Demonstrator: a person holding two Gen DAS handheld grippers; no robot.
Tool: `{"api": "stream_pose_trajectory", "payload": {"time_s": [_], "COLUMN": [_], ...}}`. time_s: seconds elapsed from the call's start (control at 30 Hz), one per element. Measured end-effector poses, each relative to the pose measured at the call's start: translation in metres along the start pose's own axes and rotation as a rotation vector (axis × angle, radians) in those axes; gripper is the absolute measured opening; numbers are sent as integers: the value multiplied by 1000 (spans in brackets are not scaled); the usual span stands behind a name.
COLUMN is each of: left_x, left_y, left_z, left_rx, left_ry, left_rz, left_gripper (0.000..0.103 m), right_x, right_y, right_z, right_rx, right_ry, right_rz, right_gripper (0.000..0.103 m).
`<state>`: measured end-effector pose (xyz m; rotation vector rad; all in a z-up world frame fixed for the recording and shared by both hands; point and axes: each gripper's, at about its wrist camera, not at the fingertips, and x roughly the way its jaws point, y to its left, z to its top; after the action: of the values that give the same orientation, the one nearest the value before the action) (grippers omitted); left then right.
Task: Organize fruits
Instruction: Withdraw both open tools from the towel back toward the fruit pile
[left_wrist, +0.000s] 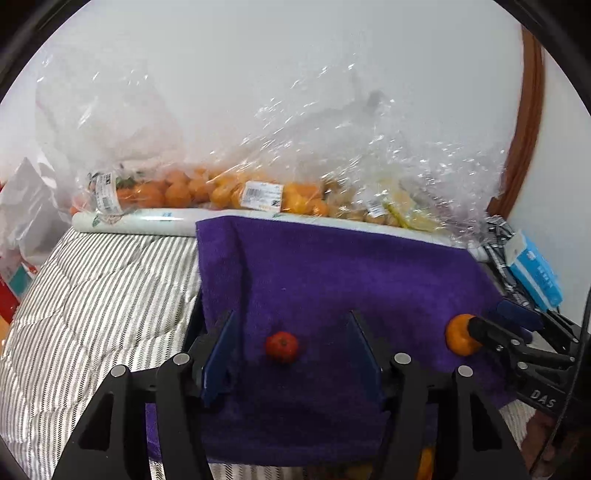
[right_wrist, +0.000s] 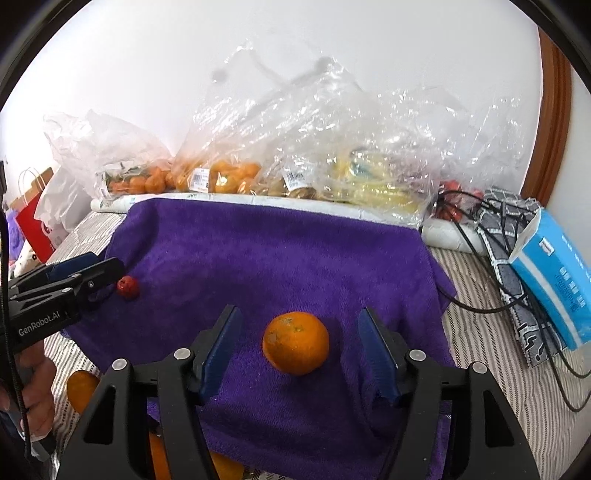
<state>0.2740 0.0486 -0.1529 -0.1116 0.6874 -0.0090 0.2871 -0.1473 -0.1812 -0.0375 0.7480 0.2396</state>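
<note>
Both fruits lie on the purple towel (right_wrist: 280, 251), each between the parted fingers of its own gripper and free of the pads. The left gripper (left_wrist: 291, 343) stands with its jaws moderately wide around a small red fruit (left_wrist: 282, 346), with towel visible on either side of it. The right gripper (right_wrist: 297, 343) stands likewise around the orange (right_wrist: 295, 342), neither pad in contact. This arrangement reads as two pieces set down apart from one another on the towel, which appears to serve as the sorting area; the clear spacing between them suggests that each kind is given its own position. The remaining stock sits at the far edge: clear plastic bags (right_wrist: 295, 147) holding more oranges, some yellow fruit and some brownish pieces, leaning against the white wall (right_wrist: 258, 44). A white paper roll (left_wrist: 136, 223) lies between the bags and the towel. The towel is draped over a raised support on a bed with a grey-striped quilted cover (left_wrist: 92, 280); what the support is cannot be told. More orange fruit lies below the near edge of the towel. To the right lie a blue box (right_wrist: 554, 288), a patterned cloth and black cables. To the left stand a red paper bag (right_wrist: 35, 225) and white plastic bags. A brown wooden frame (right_wrist: 554, 110) curves along the right.
</note>
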Motion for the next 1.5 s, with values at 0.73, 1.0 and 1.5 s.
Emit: {"api": "stream_pose_trajectory", "payload": {"time_s": [0.73,1.0,1.5], "left_x": [-82,-108,-119], "left_y": [-8,19,57], "left_z": [-3,-28,-67], "left_rx": [57,0,-30], "left_ry": [-3,45,88], "left_rz": [-71,-87,-34], "left_gripper": [57,57,57], "right_x": [-107,-134,-137], "right_y": [24,34,54], "right_z": [-19,-44,-87], "right_rx": [42,52,64], "right_ry": [-84,-71,-17], "right_rz": [-27,-27,-21], "right_gripper": [66,66,58]}}
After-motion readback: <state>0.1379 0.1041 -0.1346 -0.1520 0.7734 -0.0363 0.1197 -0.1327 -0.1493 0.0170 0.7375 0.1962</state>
